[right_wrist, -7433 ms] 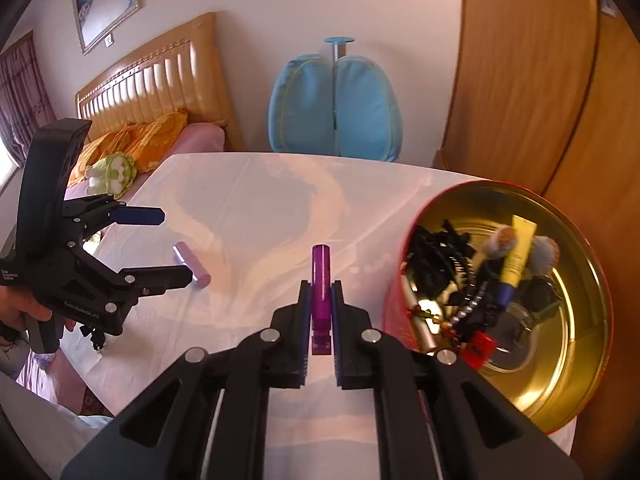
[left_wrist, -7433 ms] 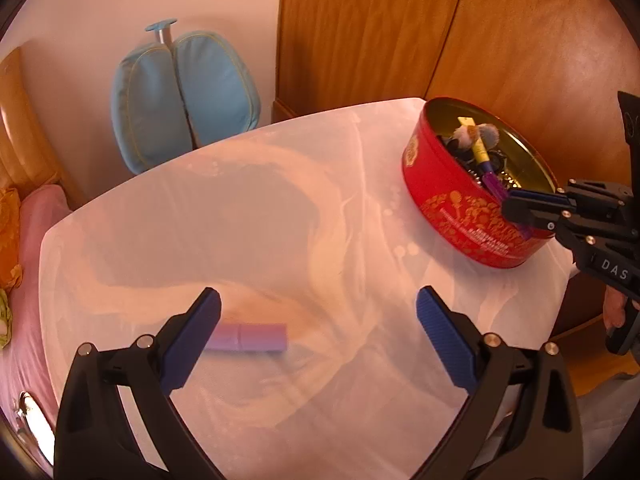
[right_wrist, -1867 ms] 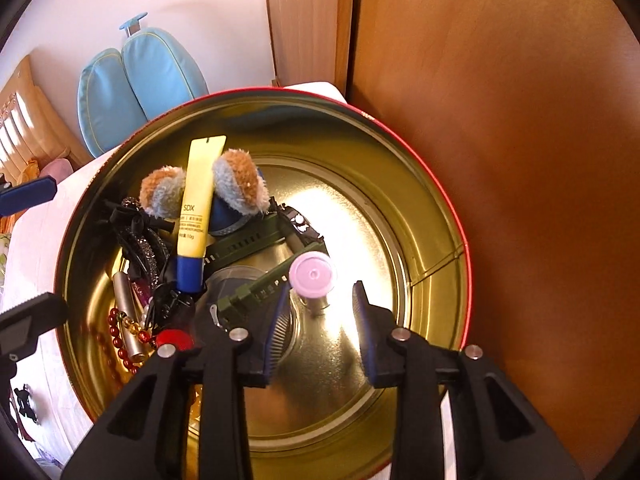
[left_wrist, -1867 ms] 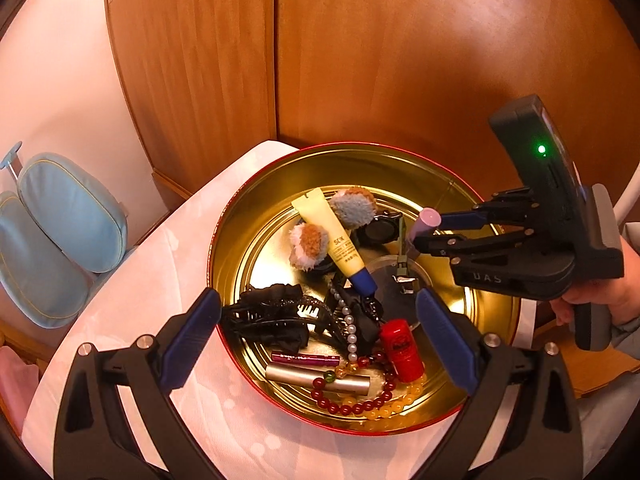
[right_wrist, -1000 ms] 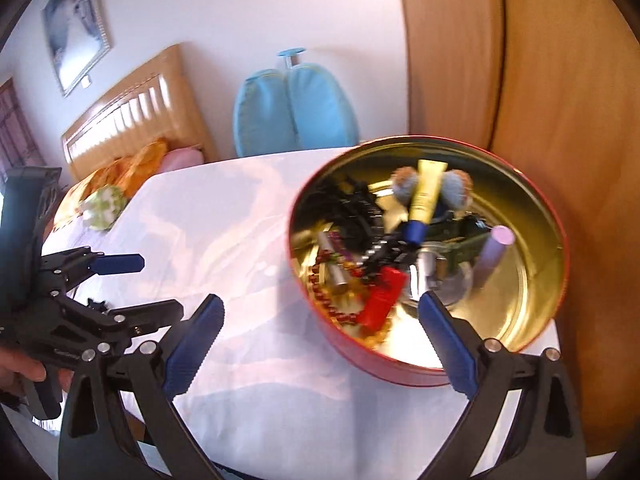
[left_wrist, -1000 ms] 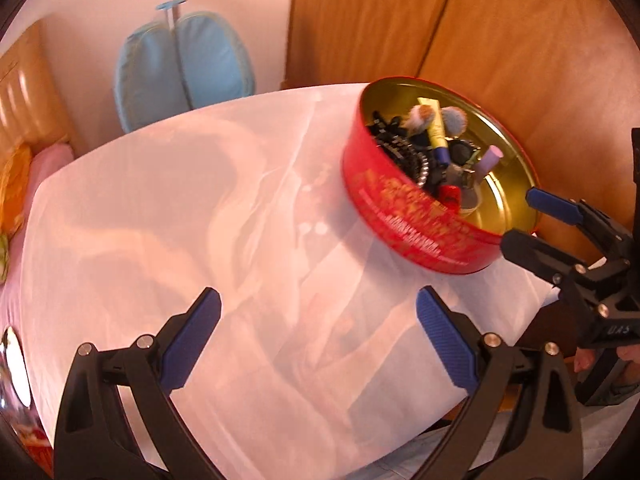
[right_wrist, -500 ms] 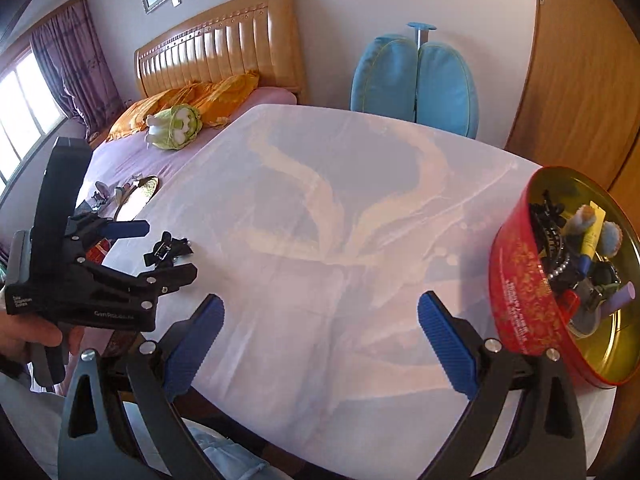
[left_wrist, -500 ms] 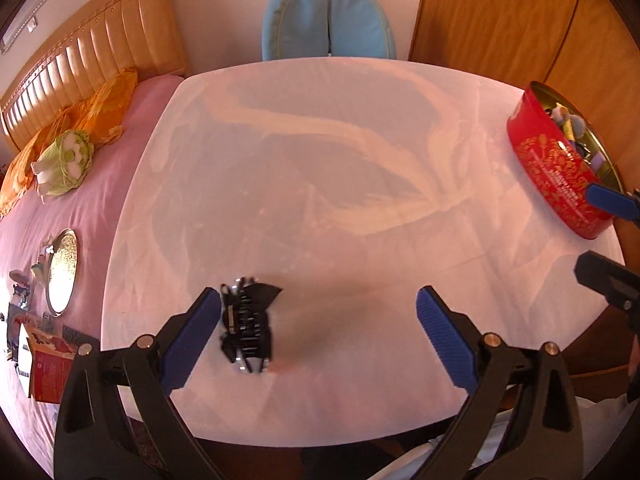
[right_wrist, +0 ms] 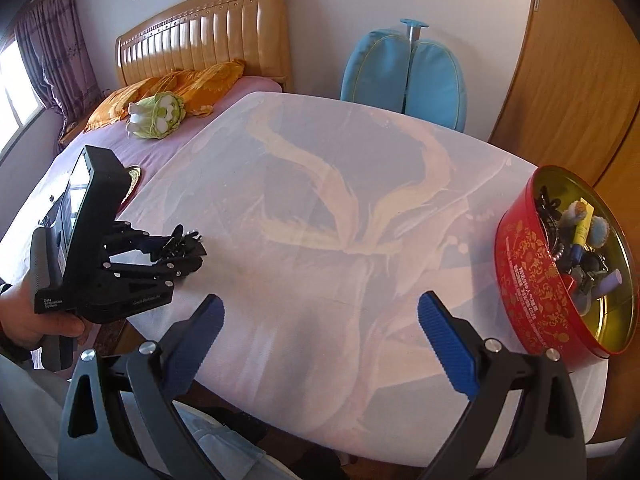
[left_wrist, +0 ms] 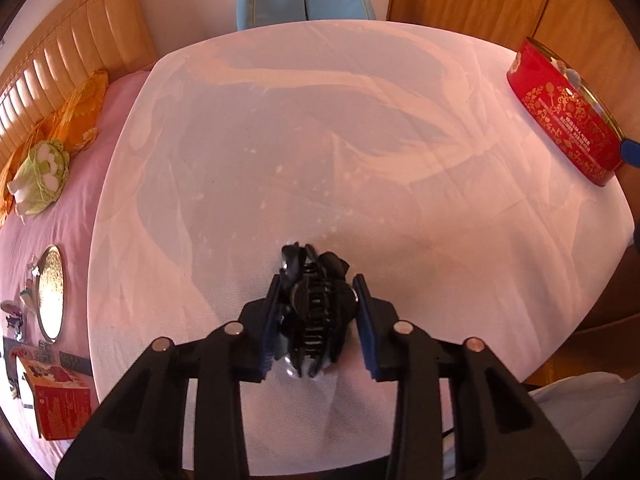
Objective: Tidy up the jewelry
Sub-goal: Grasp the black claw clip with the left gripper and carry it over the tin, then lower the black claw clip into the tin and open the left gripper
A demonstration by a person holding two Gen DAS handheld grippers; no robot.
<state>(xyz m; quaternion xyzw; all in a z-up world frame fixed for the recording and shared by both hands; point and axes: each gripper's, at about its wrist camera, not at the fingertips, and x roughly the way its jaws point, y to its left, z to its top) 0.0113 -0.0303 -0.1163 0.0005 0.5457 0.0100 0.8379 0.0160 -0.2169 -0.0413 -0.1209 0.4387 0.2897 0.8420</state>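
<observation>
here we see the left gripper, jaws just closing, pinching the black hair clip at lower centre on the table; the right gripper is spread, holding nothing.

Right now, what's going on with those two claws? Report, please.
Left gripper just closing around black hair clip. Right gripper open, empty. Red tin far right on table; path clear.

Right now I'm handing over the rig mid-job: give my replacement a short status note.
Left gripper: jaws have just been closing around the black hair claw on the table; firm grip unconfirmed.
Right gripper: open, empty.
Red tin: at the table's far right edge, already holding the tubes, beads and clips.
Left: lift the claw and put it in the tin.
</observation>
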